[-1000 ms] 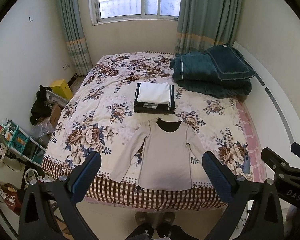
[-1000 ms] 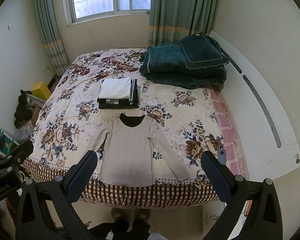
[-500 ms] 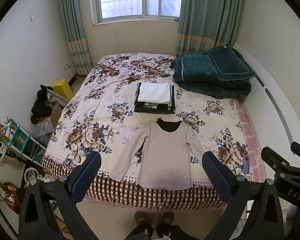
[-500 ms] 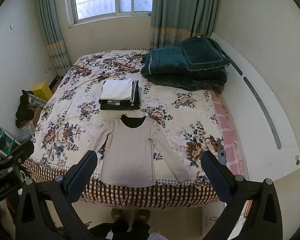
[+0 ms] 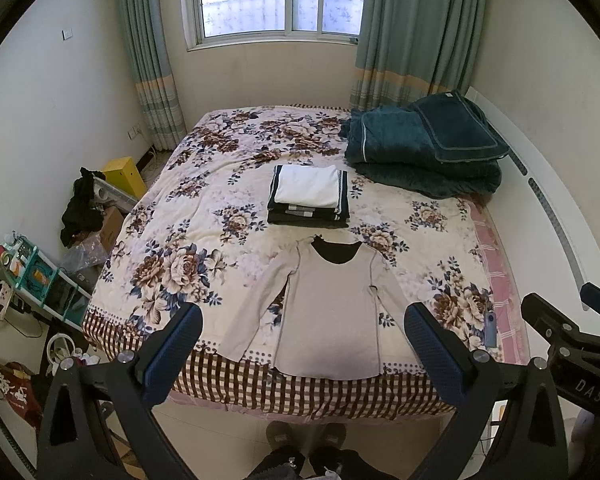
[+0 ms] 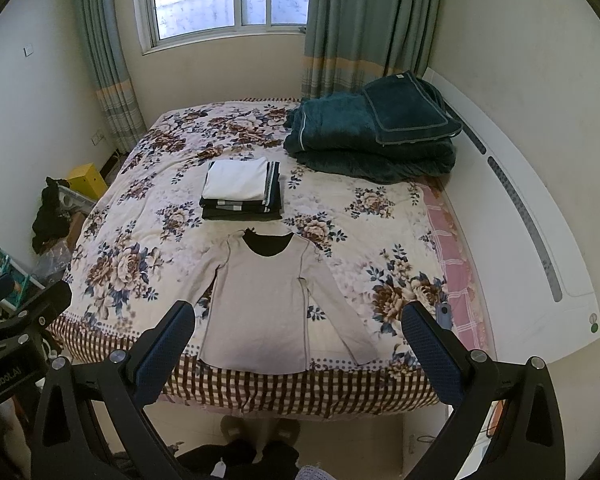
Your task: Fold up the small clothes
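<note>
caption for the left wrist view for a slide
Open left gripper hovers before a beige long-sleeved shirt spread flat on the floral bedspread.

A pale beige long-sleeved knit top with a dark inner neckline (image 5: 332,312) (image 6: 260,304) lies flat and unfolded near the foot edge of the bed, collar pointing toward the window, both sleeves angled outward. Just beyond its collar sits a neat stack of folded clothes, white on top of dark striped pieces (image 5: 308,196) (image 6: 240,192).
</note>
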A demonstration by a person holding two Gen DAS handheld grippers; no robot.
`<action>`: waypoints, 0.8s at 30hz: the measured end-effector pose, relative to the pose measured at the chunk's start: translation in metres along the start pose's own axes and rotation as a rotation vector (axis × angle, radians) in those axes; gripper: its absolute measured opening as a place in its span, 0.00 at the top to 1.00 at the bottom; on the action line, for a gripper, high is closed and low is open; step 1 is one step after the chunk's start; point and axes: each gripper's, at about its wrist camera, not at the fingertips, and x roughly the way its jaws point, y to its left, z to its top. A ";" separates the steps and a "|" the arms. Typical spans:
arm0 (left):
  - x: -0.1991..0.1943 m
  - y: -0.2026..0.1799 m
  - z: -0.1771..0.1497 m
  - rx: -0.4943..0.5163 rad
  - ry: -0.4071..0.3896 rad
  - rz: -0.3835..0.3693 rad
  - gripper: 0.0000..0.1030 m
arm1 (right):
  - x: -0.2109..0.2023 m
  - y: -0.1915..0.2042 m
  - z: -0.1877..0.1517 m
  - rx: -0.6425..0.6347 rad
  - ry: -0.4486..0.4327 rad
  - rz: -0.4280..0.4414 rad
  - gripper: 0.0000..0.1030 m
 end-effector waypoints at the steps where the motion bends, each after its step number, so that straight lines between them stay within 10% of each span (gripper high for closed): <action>1: 0.000 0.000 -0.001 0.000 0.000 0.000 0.00 | 0.000 0.001 -0.001 -0.002 -0.001 -0.002 0.00; 24: 0.005 0.000 -0.005 -0.002 -0.016 0.028 0.00 | 0.000 0.000 0.010 0.023 0.003 -0.009 0.00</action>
